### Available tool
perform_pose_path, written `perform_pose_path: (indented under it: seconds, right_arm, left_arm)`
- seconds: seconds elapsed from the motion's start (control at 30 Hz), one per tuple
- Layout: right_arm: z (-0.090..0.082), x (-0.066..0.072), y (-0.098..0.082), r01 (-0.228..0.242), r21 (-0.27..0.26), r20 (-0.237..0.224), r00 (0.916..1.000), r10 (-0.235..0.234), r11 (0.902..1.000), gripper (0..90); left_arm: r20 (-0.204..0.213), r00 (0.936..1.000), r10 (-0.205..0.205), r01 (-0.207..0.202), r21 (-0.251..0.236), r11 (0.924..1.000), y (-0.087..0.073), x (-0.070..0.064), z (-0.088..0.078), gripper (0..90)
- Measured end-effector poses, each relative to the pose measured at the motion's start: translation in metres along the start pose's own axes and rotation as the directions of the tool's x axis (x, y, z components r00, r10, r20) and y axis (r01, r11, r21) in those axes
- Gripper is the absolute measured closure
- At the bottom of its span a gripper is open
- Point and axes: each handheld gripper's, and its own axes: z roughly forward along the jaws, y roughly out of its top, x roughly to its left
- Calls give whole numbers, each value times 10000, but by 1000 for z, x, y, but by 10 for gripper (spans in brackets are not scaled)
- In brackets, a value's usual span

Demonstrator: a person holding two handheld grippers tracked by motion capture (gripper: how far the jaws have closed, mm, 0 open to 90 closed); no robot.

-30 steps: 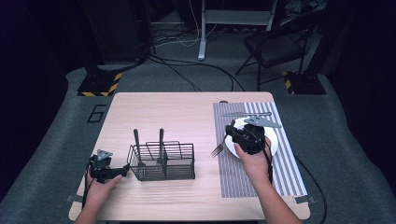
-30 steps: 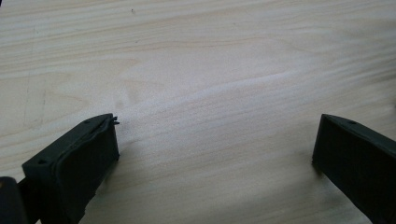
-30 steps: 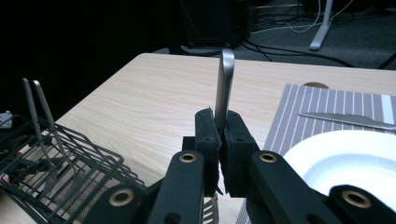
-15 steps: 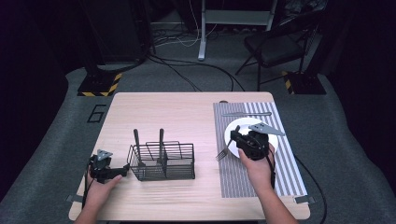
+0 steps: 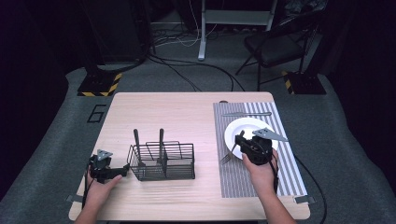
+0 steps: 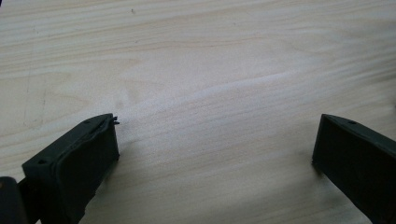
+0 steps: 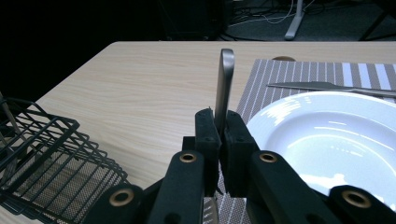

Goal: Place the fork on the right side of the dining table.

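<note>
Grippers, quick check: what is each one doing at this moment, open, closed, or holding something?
Left gripper: open, nothing between the jaws, above bare table.
Right gripper: closed on the fork, beside the white plate.

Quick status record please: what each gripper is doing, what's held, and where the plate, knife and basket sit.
right gripper: shut on fork
fork: handle stands up between the jaws; tines by the plate's left edge, over the mat
left gripper: open on bare table, left of the basket
plate: white, on striped placemat
knife: lying on the mat beyond the plate
wire basket: mid-table, two dark utensil handles standing in it
</note>
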Motion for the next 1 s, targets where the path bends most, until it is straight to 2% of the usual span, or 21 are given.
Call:
perform_pose_path:
  seconds: [0.47,0.87,1.0]
  right_arm:
    - [-9,-15,-17,-404,55,408,9984,402,9992,866]
    - [-10,-17,-26,-541,95,716,9960,533,9985,866]
    - [-13,-20,-28,-712,81,819,9942,703,9974,864]
  left_arm:
    - [-2,10000,2,-2,0,10000,0,0,0,0]
    - [-10,10000,-8,8,0,10000,0,0,0,0]
    - [-11,10000,-7,7,-1,10000,0,0,0,0]
